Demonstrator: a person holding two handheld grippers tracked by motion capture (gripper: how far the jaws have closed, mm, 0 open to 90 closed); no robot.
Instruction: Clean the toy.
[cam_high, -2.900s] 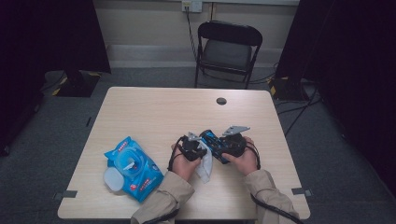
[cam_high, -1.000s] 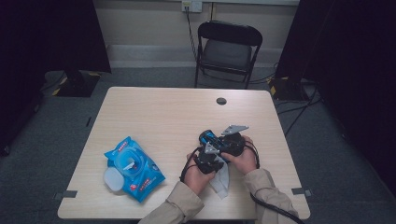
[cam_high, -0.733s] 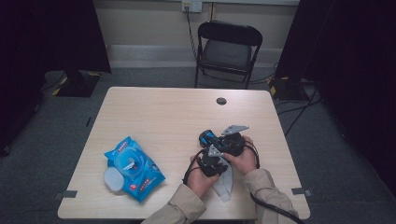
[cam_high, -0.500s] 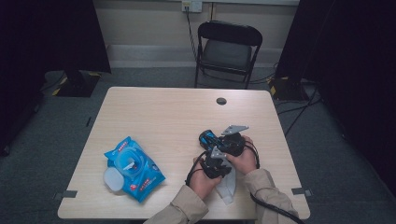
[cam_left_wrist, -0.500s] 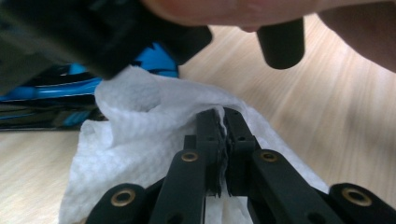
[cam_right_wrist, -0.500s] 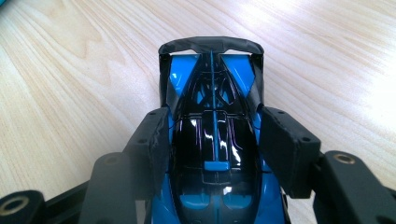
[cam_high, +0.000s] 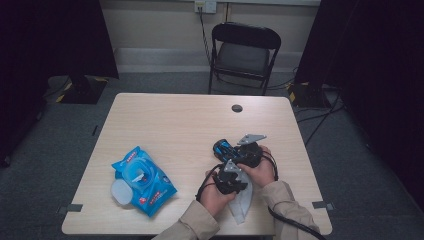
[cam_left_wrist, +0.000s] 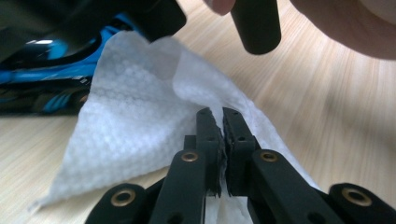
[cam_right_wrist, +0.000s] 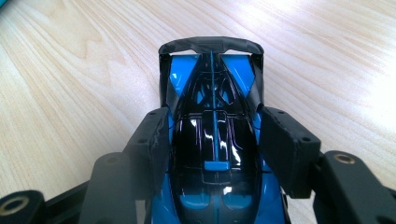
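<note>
A blue and black toy car (cam_right_wrist: 212, 154) sits low over the table, and my right gripper (cam_right_wrist: 212, 135) is shut on its sides. In the high view the car (cam_high: 221, 146) lies right of the table's middle, with the right gripper (cam_high: 232, 150) beside it. My left gripper (cam_left_wrist: 223, 122) is shut on a white wet wipe (cam_left_wrist: 135, 140), which drapes onto the wood right beside the car (cam_left_wrist: 42, 84). From above, the left gripper (cam_high: 234, 177) sits just nearer than the car, and the wipe (cam_high: 243, 202) trails toward the table's near edge.
A blue wipes packet (cam_high: 145, 177) with its white lid (cam_high: 121, 191) flipped open lies at the near left of the wooden table (cam_high: 170, 120). A black grommet (cam_high: 237, 108) sits near the far edge. A black folding chair (cam_high: 243, 50) stands behind the table.
My left gripper, with the wipe, has moved from the car's left side to its near side and drawn the wipe toward the near edge. The right gripper and the car have stayed put.
</note>
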